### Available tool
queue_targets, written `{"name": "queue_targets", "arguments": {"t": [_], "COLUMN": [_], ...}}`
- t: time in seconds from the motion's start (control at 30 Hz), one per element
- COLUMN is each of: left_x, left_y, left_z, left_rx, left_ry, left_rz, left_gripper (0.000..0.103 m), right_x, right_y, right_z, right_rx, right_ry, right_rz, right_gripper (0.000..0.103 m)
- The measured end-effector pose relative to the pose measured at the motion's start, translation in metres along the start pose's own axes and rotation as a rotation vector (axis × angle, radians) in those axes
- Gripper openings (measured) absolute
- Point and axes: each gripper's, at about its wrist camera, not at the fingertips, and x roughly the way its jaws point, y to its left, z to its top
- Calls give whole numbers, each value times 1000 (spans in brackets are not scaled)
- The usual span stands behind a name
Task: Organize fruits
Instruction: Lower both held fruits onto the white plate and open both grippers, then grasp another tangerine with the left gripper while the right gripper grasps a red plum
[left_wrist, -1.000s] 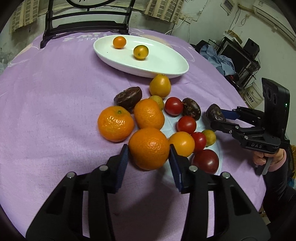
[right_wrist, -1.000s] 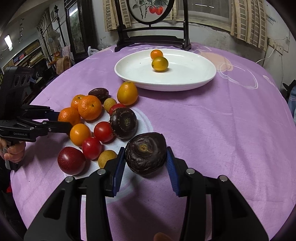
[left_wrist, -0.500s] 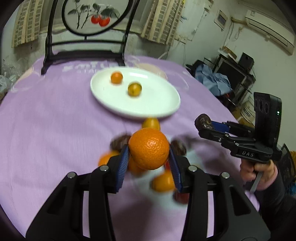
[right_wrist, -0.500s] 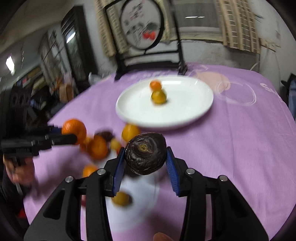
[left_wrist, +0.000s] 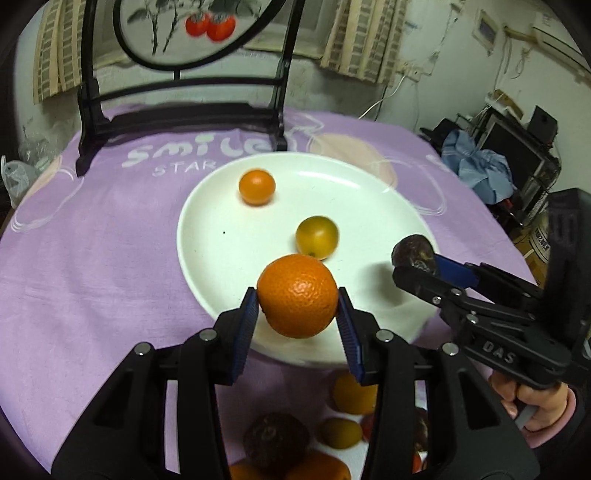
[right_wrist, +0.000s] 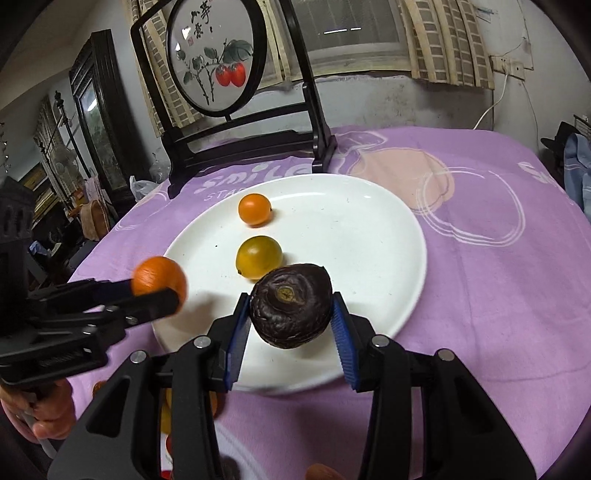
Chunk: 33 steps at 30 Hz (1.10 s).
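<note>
Your left hand-held gripper pinches the firm orange across its middle, right hand-held gripper squeezes the wrinkly, softer dark fruit; go gentle over the plate.

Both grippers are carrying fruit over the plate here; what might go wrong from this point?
1. The orange and passion fruit are round, so they may roll on the white plate once released.
2. Either could knock the yellow-green fruit just beyond them.
3. The left gripper and right gripper are close together and could collide.
</note>
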Motion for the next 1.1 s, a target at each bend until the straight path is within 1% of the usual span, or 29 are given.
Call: {"name": "queue_targets", "arguments": {"t": [0.03,0.07,0.1,0.17,0.2,0.23,0.27,0.37,0.4,0.43,0.5,0.57,0.63,0.7,0.77,0.83,0.87,0.93,1.0,1.1], "left_x": [4,6,8,0,-5,-15,-25,-46,-52,-57,-64,-70,-77,-83,-88,-90,-91,-95,-97,-97], "left_y": [1,2,2,3,3,4,4,8,11,15,25,35,44,48,54,60,63,69,72,72], "left_z": [1,2,3,2,2,2,1,-2,-6,-10,-21,-32,-44,-53,-63,-71,-73,-75,-78,-78], "left_rx": [-6,-11,-14,-17,-17,-18,-15,-7,-13,-23,-49,-62,-70,-68,-69,-74,-78,-98,-112,-111], "left_ry": [11,21,26,4,-7,-30,-55,-98,-113,-124,-138,-131,-128,-131,-129,-116,-114,-118,-118,-111], "left_rz": [6,14,21,13,13,15,16,30,44,61,98,109,112,133,156,173,180,185,179,173], "left_gripper": [44,44,45,57,66,72,74,85,92,96,97,97,98,98,99,99,99,99,99,99], "right_x": [2,2,2,-3,-7,-15,-19,-36,-41,-47,-57,-72,-87,-98,-109,-117,-119,-120,-118,-112], "right_y": [2,4,6,10,12,14,15,20,21,23,29,40,55,69,83,93,96,100,104,107], "right_z": [-1,-3,-5,-7,-7,-9,-9,-17,-20,-25,-33,-43,-56,-70,-91,-112,-120,-134,-140,-144], "right_rx": [-5,-13,-27,-49,-57,-64,-68,-73,-72,-69,-72,-103,-165,-230,-302,-352,-363,-373,-380,-398], "right_ry": [3,4,8,7,-1,-12,-16,-17,-12,-3,4,8,14,38,67,94,109,145,166,184], "right_rz": [-2,-6,-12,-26,-31,-20,-7,38,54,77,118,166,217,244,243,215,205,213,222,211], "right_gripper": [45,49,50,51,51,51,51,52,54,56,61,61,64,64,64,64,64,64,64,62]}}
